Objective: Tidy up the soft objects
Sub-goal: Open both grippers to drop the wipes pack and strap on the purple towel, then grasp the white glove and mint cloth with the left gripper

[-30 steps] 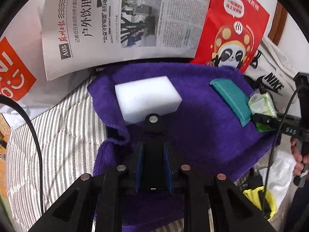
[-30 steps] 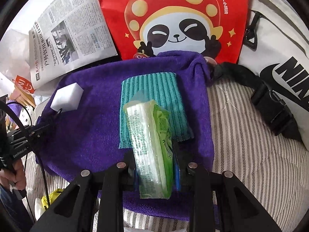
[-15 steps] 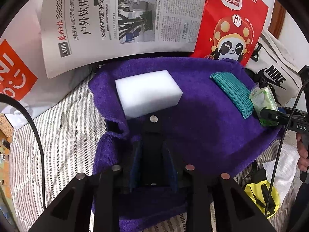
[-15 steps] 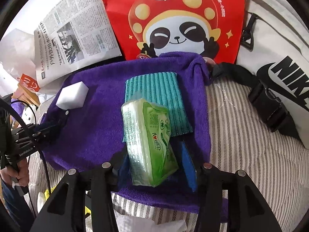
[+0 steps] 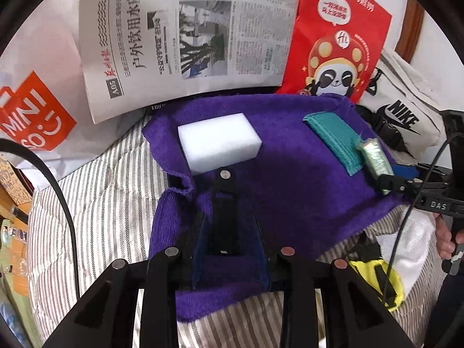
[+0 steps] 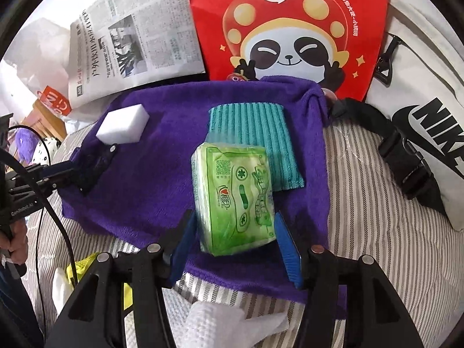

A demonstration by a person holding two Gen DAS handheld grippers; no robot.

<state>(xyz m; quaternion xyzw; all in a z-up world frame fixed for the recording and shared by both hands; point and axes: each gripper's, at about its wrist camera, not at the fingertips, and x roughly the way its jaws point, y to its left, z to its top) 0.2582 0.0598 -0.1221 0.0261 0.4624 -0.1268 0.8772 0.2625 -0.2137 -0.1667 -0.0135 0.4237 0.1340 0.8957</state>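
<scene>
Blue-padded right gripper [image 6: 233, 242] opening around tissue pack [image 6: 233, 198]

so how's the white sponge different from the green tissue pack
The white sponge is a plain, bare block; the green tissue pack is plastic-wrapped and printed. The sponge sits on the left of the purple towel; the pack lies on the right, partly over a teal cloth. Both rest on the towel.
</scene>
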